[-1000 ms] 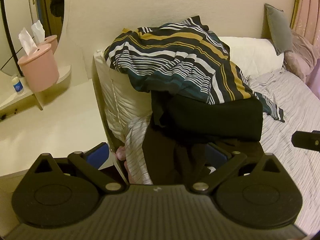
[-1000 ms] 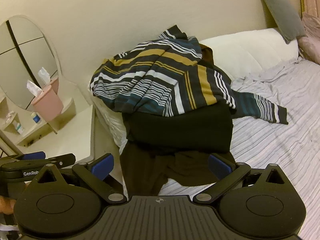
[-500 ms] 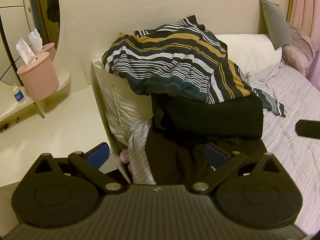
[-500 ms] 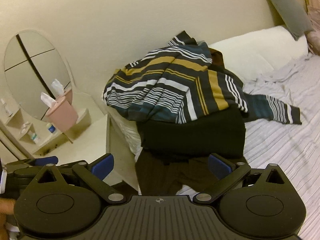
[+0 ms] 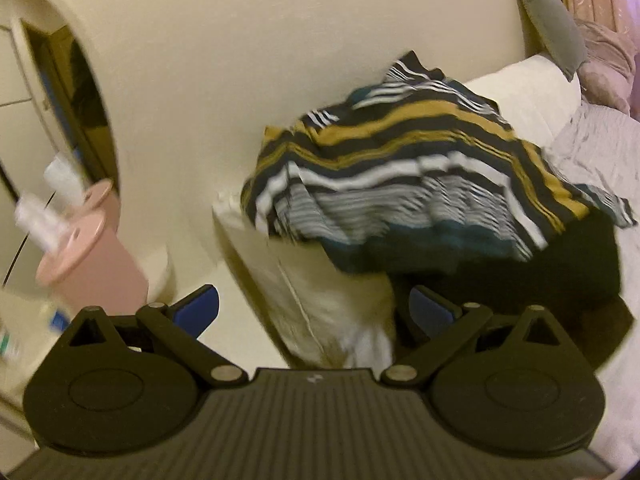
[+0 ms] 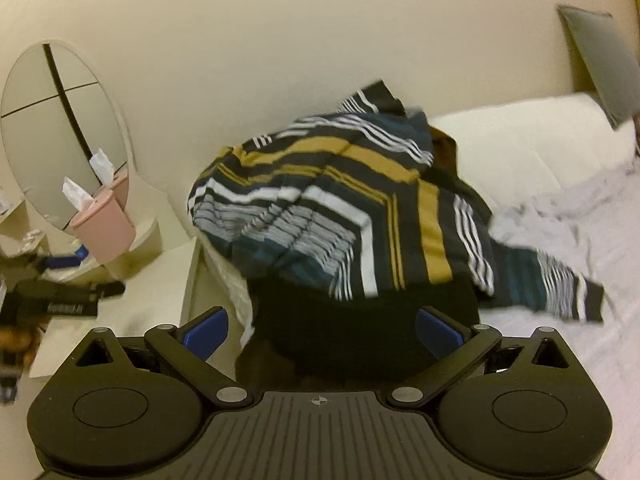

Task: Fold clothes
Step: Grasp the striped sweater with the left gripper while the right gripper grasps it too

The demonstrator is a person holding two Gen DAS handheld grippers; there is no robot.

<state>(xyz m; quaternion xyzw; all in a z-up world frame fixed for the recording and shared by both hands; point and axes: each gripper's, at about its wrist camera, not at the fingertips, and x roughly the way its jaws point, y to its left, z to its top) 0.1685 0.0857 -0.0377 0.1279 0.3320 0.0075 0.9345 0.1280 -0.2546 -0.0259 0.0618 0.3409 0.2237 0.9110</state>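
Observation:
A striped garment [image 5: 416, 184] in navy, mustard, white and teal lies heaped on a cream pillow [image 5: 320, 300] at the head of the bed. Under it sits a black garment [image 5: 568, 268]. The right wrist view shows the same striped garment [image 6: 344, 200] over the black garment [image 6: 360, 328], one sleeve trailing right across the sheet. My left gripper [image 5: 314, 312] is open, short of the pillow, with nothing between its blue pads. My right gripper [image 6: 322, 328] is open, just in front of the black garment. The left gripper [image 6: 60, 300] also shows at the left, blurred.
A pink tissue holder [image 5: 92, 260] stands on a cream dressing table [image 6: 120, 320] with an oval mirror [image 6: 60, 128], left of the bed. A white pillow [image 6: 520, 144], a grey cushion [image 5: 552, 24] and a striped sheet [image 6: 580, 340] lie to the right. A cream wall is behind.
Both views have swung left and closer to the pile; the left one is now motion-blurred. The left gripper has moved from over the black garment to face the pillow. The clothes have not moved.

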